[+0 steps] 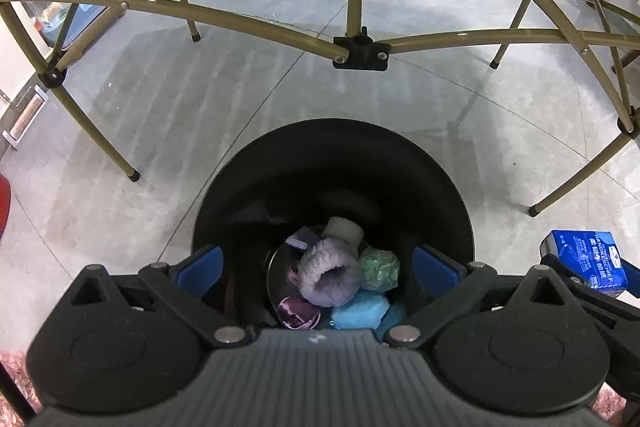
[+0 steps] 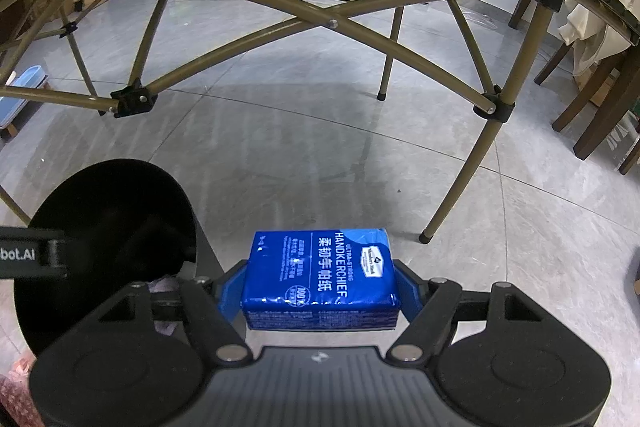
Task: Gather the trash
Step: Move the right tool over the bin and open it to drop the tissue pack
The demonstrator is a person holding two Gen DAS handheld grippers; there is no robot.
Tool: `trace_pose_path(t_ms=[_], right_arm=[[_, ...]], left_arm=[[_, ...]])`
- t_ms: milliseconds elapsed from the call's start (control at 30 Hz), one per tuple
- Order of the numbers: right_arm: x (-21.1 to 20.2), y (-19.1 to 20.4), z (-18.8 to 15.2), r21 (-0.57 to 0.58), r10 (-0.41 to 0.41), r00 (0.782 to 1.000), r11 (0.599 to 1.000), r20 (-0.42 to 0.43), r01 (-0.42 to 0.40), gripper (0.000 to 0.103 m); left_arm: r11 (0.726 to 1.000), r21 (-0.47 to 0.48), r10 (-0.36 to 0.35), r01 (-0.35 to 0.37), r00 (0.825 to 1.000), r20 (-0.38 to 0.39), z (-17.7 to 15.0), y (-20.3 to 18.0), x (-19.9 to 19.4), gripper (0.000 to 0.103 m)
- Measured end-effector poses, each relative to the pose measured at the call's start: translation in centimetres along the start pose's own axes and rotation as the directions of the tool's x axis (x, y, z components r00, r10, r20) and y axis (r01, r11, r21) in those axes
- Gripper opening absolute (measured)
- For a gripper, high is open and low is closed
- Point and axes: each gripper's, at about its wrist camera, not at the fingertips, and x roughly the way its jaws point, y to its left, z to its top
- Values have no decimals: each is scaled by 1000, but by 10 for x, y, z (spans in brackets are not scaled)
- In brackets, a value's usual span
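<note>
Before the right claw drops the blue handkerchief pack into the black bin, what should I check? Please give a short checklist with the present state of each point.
1. Right claw grips the blue handkerchief pack on both sides: ok.
2. Left claw is open and empty: ok.
3. Pack is above the black bin mouth: not ok; the bin is to its left in the right wrist view, with floor under the pack.
4. Bin mouth is free for the drop: not ok; the left claw hangs over it.
5. Bin has room: ok; the purple fluffy item, the green wad and other trash lie only at the bottom.
6. Bin stands firmly: cannot tell.
</note>
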Motion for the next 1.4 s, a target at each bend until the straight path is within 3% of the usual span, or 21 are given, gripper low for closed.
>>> trace_pose_path(t_ms=[733, 1400], right_arm=[[-13, 33, 8, -53, 77, 997, 996, 16, -76, 72], [-21, 105, 16, -159, 153, 988, 976, 16, -149, 72]], left_arm=[[998, 19, 52, -54, 994, 93, -1, 35, -22, 103], [990, -88, 122, -113, 987, 106, 2, 107, -35, 103]])
